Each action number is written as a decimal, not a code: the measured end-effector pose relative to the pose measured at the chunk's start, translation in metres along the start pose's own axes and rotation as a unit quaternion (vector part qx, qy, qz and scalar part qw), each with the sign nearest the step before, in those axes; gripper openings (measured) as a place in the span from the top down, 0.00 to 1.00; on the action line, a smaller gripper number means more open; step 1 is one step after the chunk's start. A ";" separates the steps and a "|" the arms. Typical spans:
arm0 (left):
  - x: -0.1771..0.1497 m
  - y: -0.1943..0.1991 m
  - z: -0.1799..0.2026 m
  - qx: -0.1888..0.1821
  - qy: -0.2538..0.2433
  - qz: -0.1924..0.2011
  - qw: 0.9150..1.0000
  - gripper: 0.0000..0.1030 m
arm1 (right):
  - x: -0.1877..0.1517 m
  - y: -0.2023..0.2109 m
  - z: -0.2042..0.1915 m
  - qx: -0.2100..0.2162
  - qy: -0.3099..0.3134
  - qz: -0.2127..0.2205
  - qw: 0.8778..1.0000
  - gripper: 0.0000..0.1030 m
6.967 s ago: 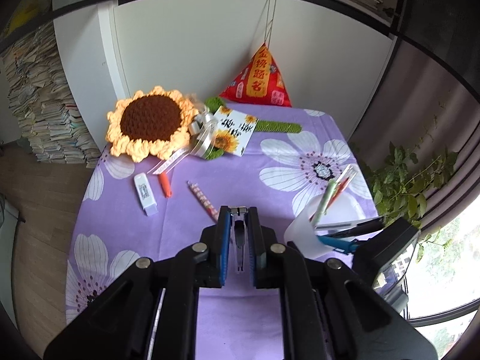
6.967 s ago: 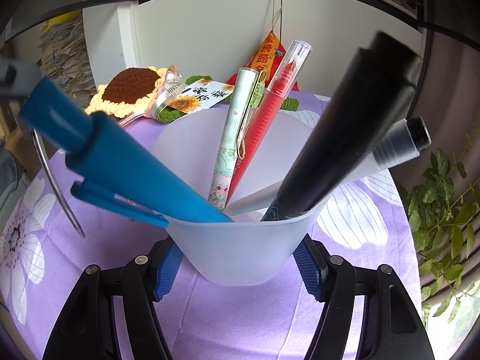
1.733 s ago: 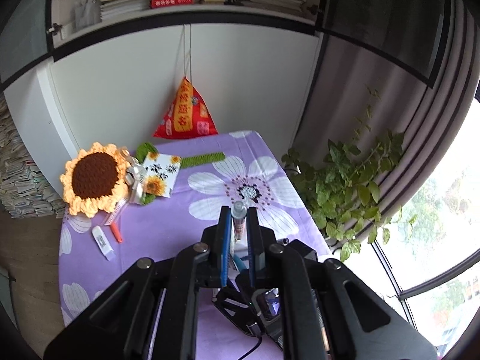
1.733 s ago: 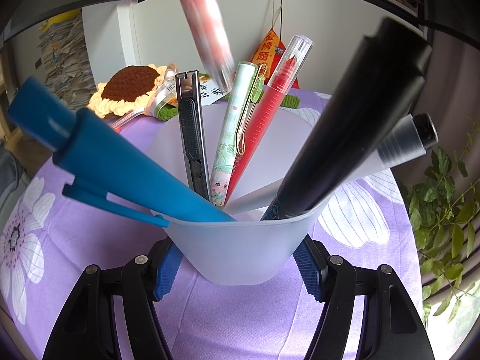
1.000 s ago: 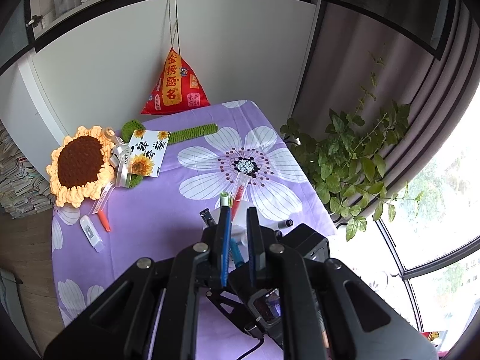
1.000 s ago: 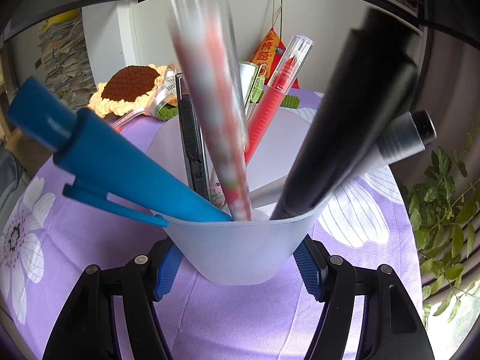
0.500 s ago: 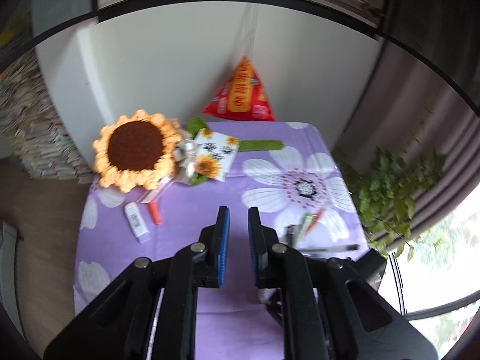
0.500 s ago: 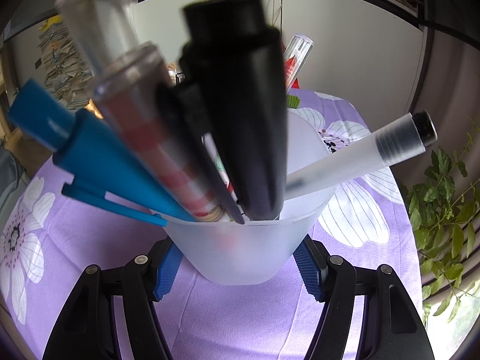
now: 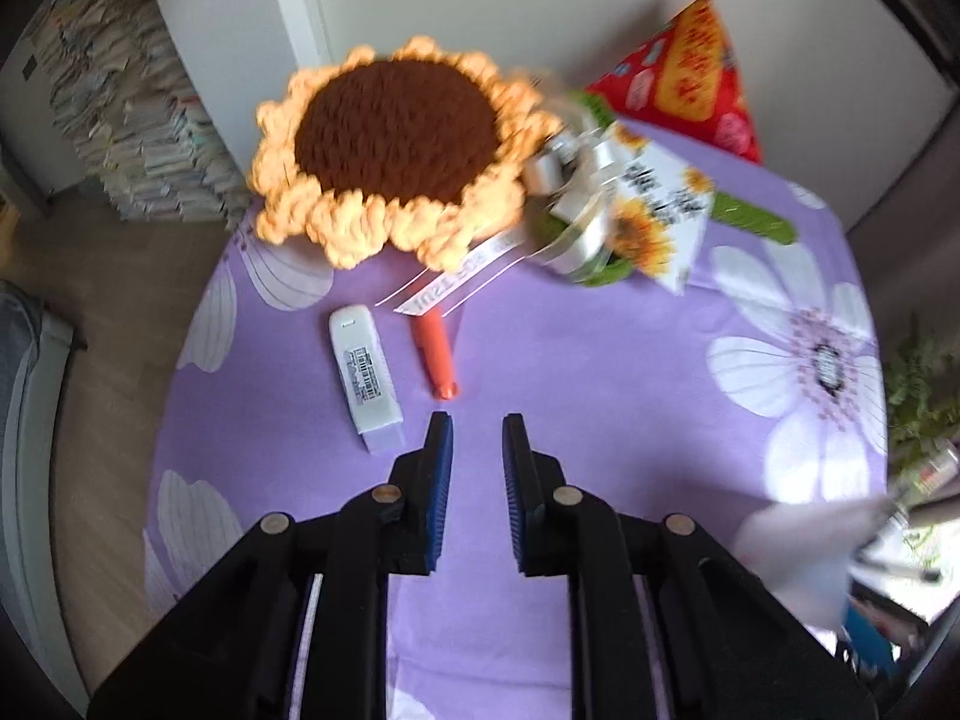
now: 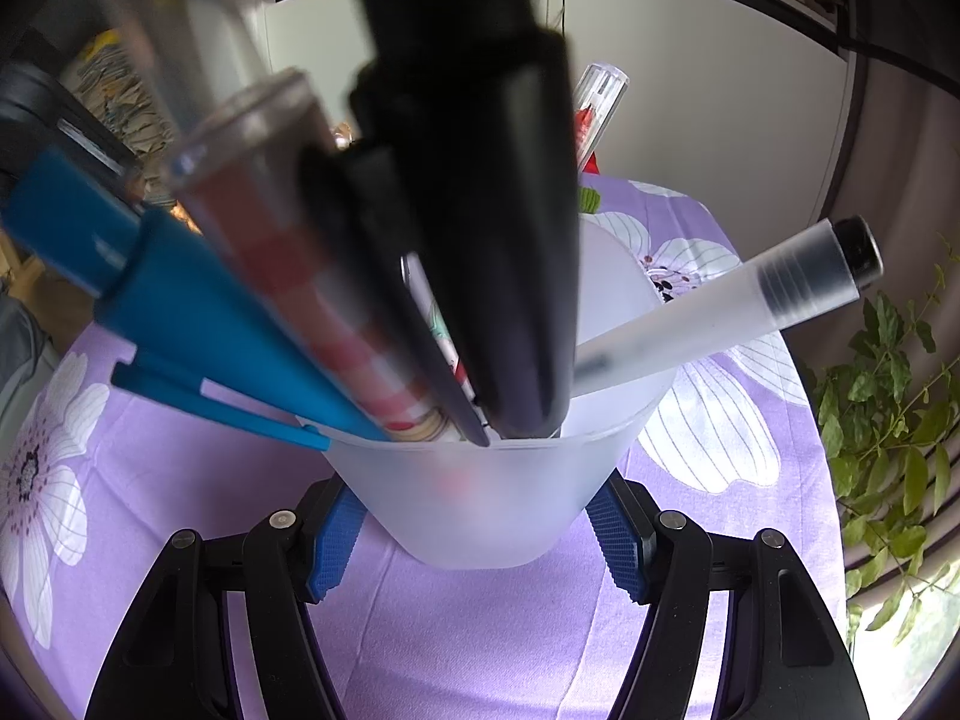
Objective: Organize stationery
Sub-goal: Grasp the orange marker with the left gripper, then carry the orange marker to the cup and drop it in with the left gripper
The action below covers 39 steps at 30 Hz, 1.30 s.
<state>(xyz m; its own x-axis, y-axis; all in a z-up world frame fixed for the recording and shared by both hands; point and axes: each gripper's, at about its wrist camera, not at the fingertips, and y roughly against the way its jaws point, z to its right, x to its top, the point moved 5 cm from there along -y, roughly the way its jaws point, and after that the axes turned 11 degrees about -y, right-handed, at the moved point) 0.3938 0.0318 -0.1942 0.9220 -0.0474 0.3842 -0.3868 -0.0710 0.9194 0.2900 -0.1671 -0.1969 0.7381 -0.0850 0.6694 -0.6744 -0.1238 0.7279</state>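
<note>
The left tool [image 9: 475, 420] points down at the purple flowered cloth of the surface [image 9: 570, 360], its blue ribbed pads a narrow gap apart and easing wider, with nothing between them. Just ahead of its tips lie two loose things, apart from each other: one short orange marker [image 9: 433, 356], round and smooth, and one white flat stick [image 9: 364, 376] with a barcode label and a pale cap. Part of the marker's far end is hidden under a white printed ribbon [image 9: 459, 282].

The right tool [image 10: 475, 525] grips one frosted plastic cup [image 10: 498, 498], a blue pad pressed on each side of its lower wall; the cup stands on the cloth. Seven things lean in it: one blue pen [image 10: 180, 312] with a clip, one clear pen [image 10: 300, 252] with red and white bands, one slim black cutter [image 10: 384, 276], one fat black marker [image 10: 486, 228], one frosted pen [image 10: 732, 306] with a black end, one red pen [image 10: 591, 114] with a clear cap, and one pale printed pen, mostly hidden. In the blurred left view the cup [image 9: 798, 552] shows at the right edge.

Behind the loose things sits one crocheted sunflower [image 9: 393, 144], brown centre with knobbly orange petals, beside one sunflower card [image 9: 660, 210] and one red triangular pouch [image 9: 684, 78].
</note>
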 end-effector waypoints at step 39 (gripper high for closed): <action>-0.022 0.046 0.014 -0.015 -0.068 0.056 0.996 0.89 | 0.004 -0.005 0.001 0.002 -0.001 -0.004 1.000 0.33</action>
<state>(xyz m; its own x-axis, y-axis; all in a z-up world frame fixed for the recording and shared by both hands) 0.3550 0.0154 -0.1615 0.8612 -0.1882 0.4722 -0.4854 -0.0286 0.8738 0.2966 -0.1678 -0.1979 0.7434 -0.0869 0.6632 -0.6685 -0.1285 0.7325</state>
